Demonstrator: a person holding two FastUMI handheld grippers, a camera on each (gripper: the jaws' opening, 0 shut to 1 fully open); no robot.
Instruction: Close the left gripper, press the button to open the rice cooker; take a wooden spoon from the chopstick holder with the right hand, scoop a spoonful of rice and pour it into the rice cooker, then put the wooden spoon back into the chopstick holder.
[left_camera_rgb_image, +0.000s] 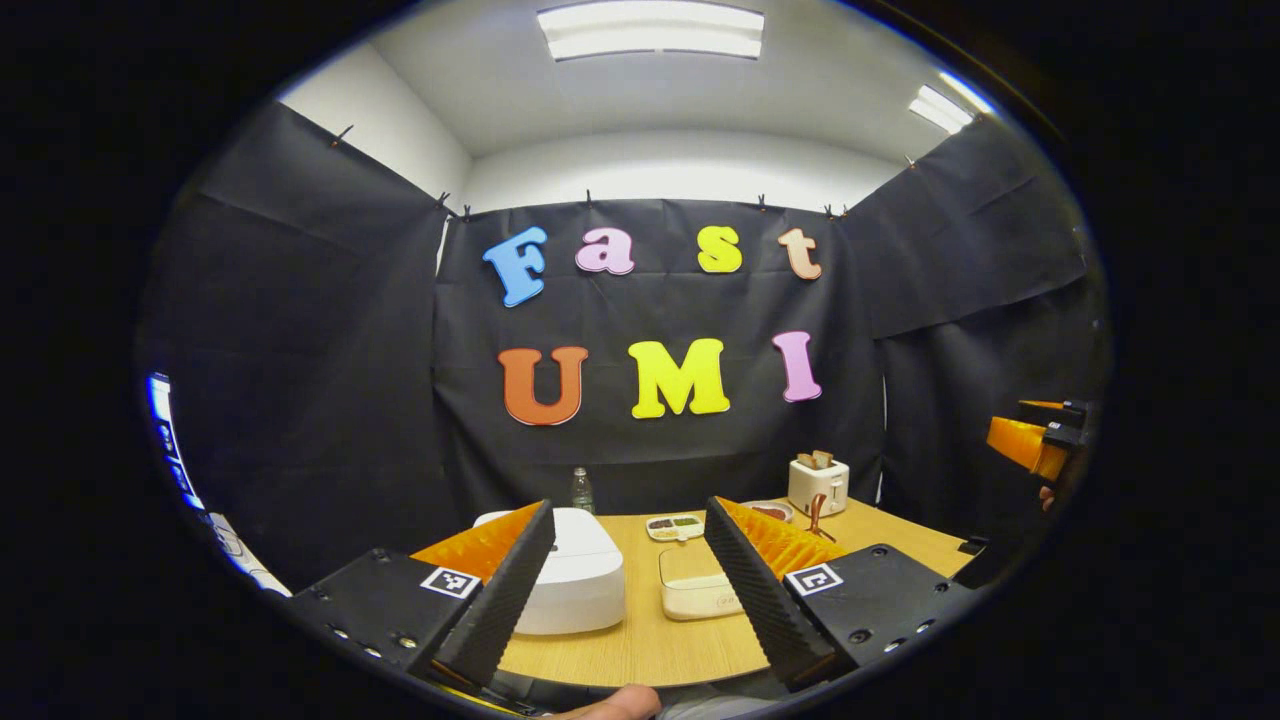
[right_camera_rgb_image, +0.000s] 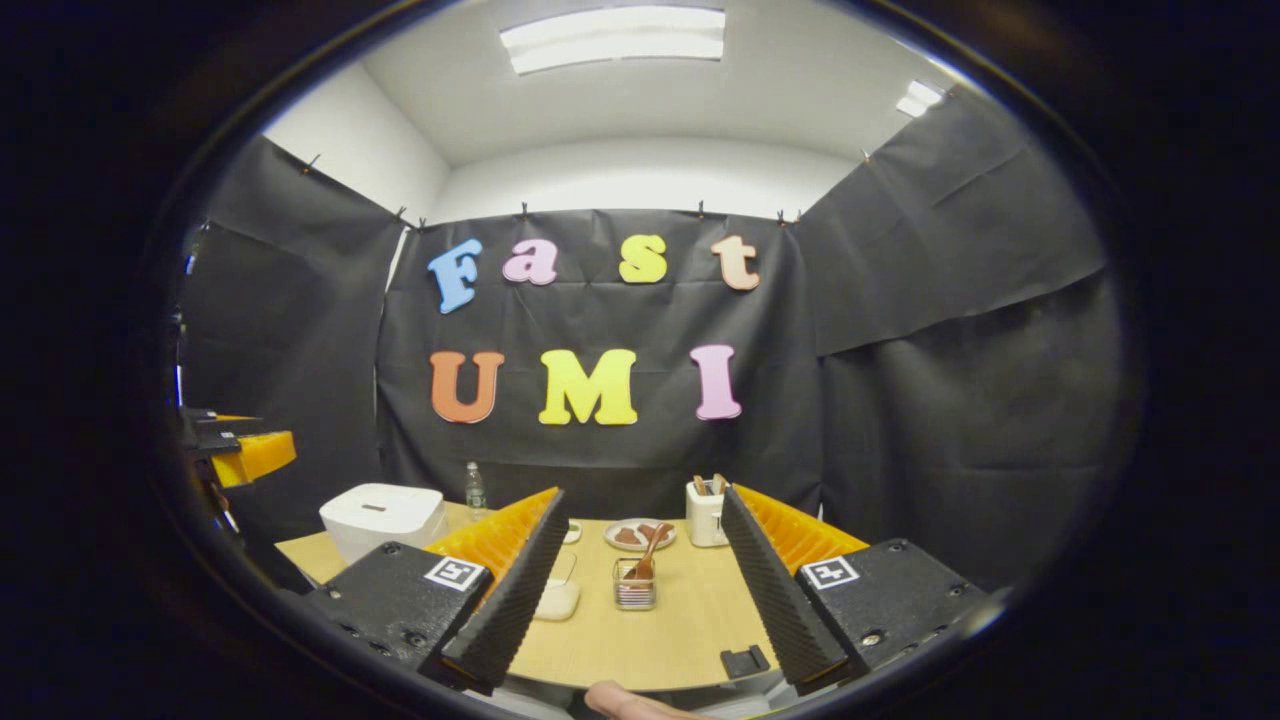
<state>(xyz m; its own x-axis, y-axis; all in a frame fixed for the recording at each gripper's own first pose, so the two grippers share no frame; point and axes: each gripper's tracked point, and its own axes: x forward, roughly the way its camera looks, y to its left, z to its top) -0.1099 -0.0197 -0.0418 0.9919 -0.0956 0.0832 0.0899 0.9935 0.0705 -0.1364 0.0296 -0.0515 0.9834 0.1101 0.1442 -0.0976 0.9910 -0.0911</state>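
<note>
Both the left hand-held gripper (left_camera_rgb_image: 628, 580) and the right hand-held gripper (right_camera_rgb_image: 640, 585) are held with fingers wide apart above the tabletop (right_camera_rgb_image: 680, 630). The button could be missed if the left fingers are not brought together first. The closed rice cooker (left_camera_rgb_image: 575, 575) sits near left; its button cannot be made out. The wooden spoon (right_camera_rgb_image: 648, 555) leans in the chopstick holder (right_camera_rgb_image: 634, 590). The rice container (left_camera_rgb_image: 690, 590) is partly hidden.

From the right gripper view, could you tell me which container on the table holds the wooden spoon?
The small clear chopstick holder at mid-table; the wooden spoon leans out of it. The rice container to its left holds none.
</note>
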